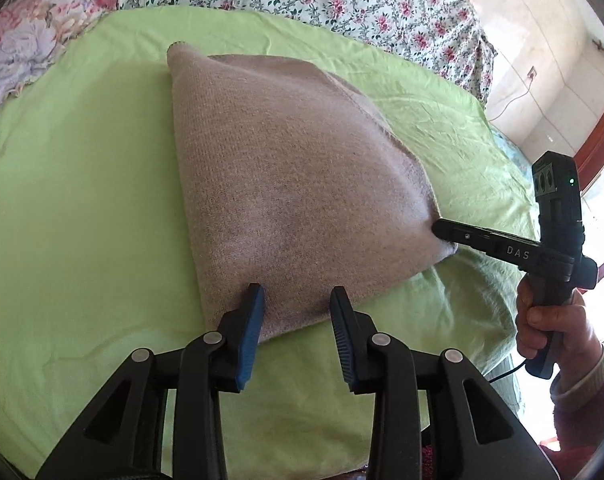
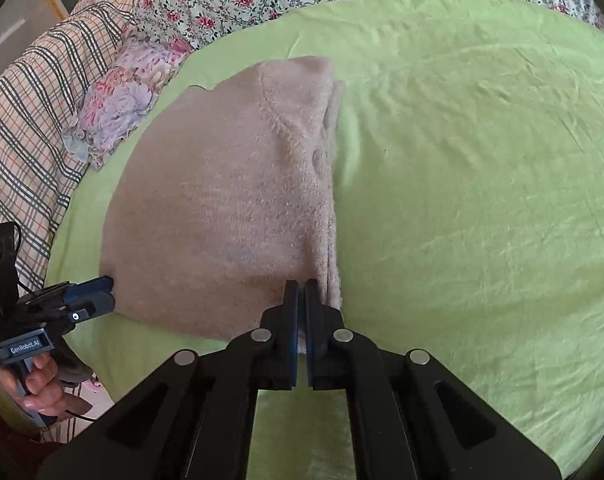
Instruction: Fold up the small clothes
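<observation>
A folded pinkish-beige knit sweater lies on the green sheet; it also shows in the right wrist view. My left gripper is open, its blue-padded jaws standing apart over the sweater's near edge. My right gripper is shut on the sweater's near right corner, with knit pinched between the jaws. The right gripper also shows in the left wrist view, clamped on that corner. The left gripper shows in the right wrist view at the sweater's left corner.
The green sheet covers a bed. A floral quilt lies along the far side, with a floral pillow and a plaid blanket to the left. A wall and wooden door frame stand at the right.
</observation>
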A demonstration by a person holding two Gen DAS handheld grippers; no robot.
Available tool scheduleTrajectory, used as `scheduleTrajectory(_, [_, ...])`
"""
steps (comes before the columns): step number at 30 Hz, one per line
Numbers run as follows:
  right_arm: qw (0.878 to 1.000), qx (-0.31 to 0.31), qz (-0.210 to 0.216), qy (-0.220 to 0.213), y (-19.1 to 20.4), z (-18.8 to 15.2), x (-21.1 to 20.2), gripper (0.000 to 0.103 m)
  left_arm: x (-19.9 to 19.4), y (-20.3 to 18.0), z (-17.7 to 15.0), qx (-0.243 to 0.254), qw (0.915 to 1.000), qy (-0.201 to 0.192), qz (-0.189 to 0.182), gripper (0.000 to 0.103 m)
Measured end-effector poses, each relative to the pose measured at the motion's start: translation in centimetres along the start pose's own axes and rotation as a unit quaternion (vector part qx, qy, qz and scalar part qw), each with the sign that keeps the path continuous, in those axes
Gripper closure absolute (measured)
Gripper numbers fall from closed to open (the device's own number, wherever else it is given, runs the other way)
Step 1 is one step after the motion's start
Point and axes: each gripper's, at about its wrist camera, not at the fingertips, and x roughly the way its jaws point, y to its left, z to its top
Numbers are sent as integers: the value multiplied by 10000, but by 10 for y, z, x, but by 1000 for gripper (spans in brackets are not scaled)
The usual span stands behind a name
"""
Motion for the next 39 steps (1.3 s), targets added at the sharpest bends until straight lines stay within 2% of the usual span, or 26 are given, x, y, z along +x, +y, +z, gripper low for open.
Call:
scheduleTrajectory(7, [10000, 65, -60, 19, 1, -9, -13, 99, -5, 0, -1, 124, 9999, 14, 36, 61])
scheduleTrajectory(11, [9998, 134, -134, 51, 2, -15, -23, 97, -15, -1, -5, 139, 9999, 30, -53, 50])
scheduleTrajectory(13, [9997, 162, -173, 59, 3, -18, -29, 91, -19, 0, -7, 137, 9999, 51, -76, 49])
scheduleTrajectory(15, [9996, 213, -177, 14, 3, -21, -37, 70, -25, 0, -11, 110, 9999, 49, -69, 47])
scheduleTrajectory(17, [9996, 227, -163, -57, 5, -23, -45, 65, -32, 3, -13, 49, 10000, -4, -51, 46])
scheduleTrajectory(20, [9996, 207, -146, -111, 8, -24, -52, 63, -43, 13, -12, -119, 9999, -111, -11, 38])
scheduleTrajectory(22, [9996, 202, -114, -137, 10, -23, -55, 59, -49, 20, -9, -175, 9996, -164, 128, 36])
scheduleTrajectory(24, [9997, 169, -87, -145, 14, -22, -55, 57, -54, 23, -5, -213, 9991, -215, 306, 27])
scheduleTrajectory(26, [9998, 125, -92, -154, 18, -21, -55, 53, -59, 26, -3, -255, 9980, -279, 508, 23])
scheduleTrajectory(28, [9998, 78, -85, -171, 22, -20, -54, 48, -62, 28, -1, -271, 9969, -299, 683, 22])
scheduleTrajectory(35, [9996, -38, -116, -248, 30, -15, -50, 42, -63, 29, 5, -267, 9906, -288, 1313, 21])
scheduleTrajectory(39, [9990, -226, -258, -286, 38, -14, -49, 34, -61, 24, 8, -152, 9855, -277, 1670, 20])
